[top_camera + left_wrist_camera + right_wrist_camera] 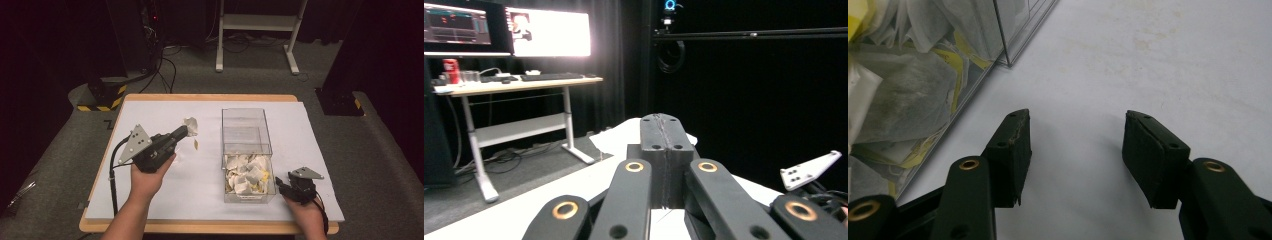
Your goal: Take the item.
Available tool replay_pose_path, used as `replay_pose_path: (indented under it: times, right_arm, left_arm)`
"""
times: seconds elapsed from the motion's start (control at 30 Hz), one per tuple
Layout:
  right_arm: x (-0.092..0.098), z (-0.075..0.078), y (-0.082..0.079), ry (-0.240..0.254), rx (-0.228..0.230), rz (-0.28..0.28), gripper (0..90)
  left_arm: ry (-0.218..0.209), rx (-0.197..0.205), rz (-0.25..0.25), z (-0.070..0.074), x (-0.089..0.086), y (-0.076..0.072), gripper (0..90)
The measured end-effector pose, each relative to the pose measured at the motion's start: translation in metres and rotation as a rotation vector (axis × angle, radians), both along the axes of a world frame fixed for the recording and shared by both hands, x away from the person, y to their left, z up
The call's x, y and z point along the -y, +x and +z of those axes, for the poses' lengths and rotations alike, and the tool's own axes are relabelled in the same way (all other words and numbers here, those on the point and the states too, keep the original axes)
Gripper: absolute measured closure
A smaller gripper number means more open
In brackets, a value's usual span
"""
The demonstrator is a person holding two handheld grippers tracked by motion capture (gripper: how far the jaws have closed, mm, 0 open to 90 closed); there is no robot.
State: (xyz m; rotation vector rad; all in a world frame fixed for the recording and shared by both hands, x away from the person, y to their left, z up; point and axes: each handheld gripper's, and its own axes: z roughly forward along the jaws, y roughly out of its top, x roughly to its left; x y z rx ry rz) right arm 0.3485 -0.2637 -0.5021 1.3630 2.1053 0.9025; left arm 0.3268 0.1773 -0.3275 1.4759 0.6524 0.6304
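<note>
My left gripper [663, 120] has its jaws pressed flat together, pinching a white tea bag [191, 126]; in the left gripper view the bag's paper spreads behind the tips. From above, the bag's yellow tag [195, 144] dangles just below it, over the white table sheet [165, 112]. That gripper sits at about nine o'clock from the clear plastic box [247, 150], with its tips pointing toward two o'clock, near the box but apart from it.

My right gripper [1075, 145] has its jaws parted with nothing between them, only bare sheet beneath. In the high view it rests at the box's four o'clock, just beside the front corner. The box's near compartment, at its six o'clock end, holds a heap of tea bags [247, 175]; the far compartment looks bare.
</note>
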Motion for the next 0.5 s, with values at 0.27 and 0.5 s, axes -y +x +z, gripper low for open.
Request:
replay_pose_path:
  times: [0.27, 0.5]
  right_arm:
    - [0.0, 0.0, 0.0, -0.001, 0.0, 0.0, 45.2]
    - [0.0, 0.0, 0.0, -0.001, 0.0, -0.001, 45.2]
  left_arm:
    - [0.001, 0.009, 0.041, 0.002, -0.018, 0.001, 90.0]
    - [0.002, 0.009, 0.067, 0.002, -0.03, 0.001, 90.0]
